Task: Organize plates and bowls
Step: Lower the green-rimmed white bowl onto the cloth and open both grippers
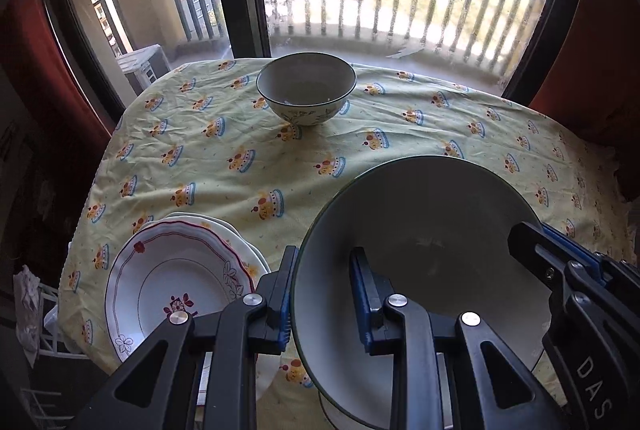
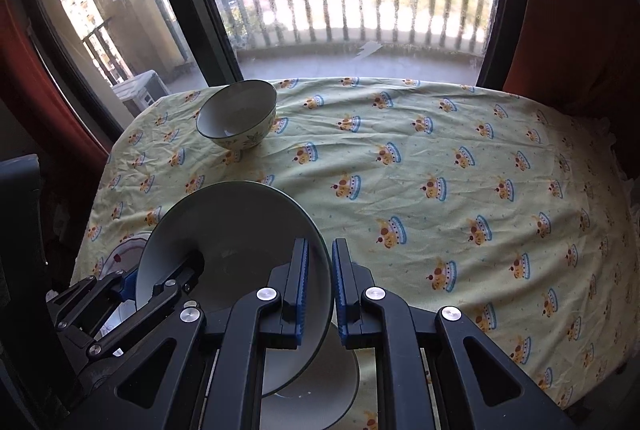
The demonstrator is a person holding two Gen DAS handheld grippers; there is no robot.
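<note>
The large bowl (image 1: 420, 230) with a dark green rim is held up above the near part of the surface (image 2: 440, 169), tilted so that its grey inside faces the cameras. Both tools grip it together: the left hand-held gripper (image 1: 324, 294) is closed tight on the left side of its rim, one blue pad outside the wall and one inside, and the right hand-held gripper (image 2: 320, 286) is closed in the same way on the right side of the rim — its two blue pads stand very near each other with the thin wall between them. In the left wrist view the right tool enters from the lower right and reaches into the bowl. Under the lifted bowl, in the right wrist view, one more bowl (image 2: 320, 382) rests on the surface, partly hidden. To the left of the held bowl lies a stack of white plates (image 1: 180, 278); the top one has a wavy red border and small flower drawings. A smaller bowl (image 1: 306, 87) with a dark rim and a leaf pattern on its outside stands upright at the far side, well apart from the rest. The surface is covered with a yellow cloth (image 1: 360, 133) printed with little cakes. Behind it is a glass balcony door (image 2: 340, 1) with a railing outside, and red curtains (image 2: 568, 9) hang at both sides.
</note>
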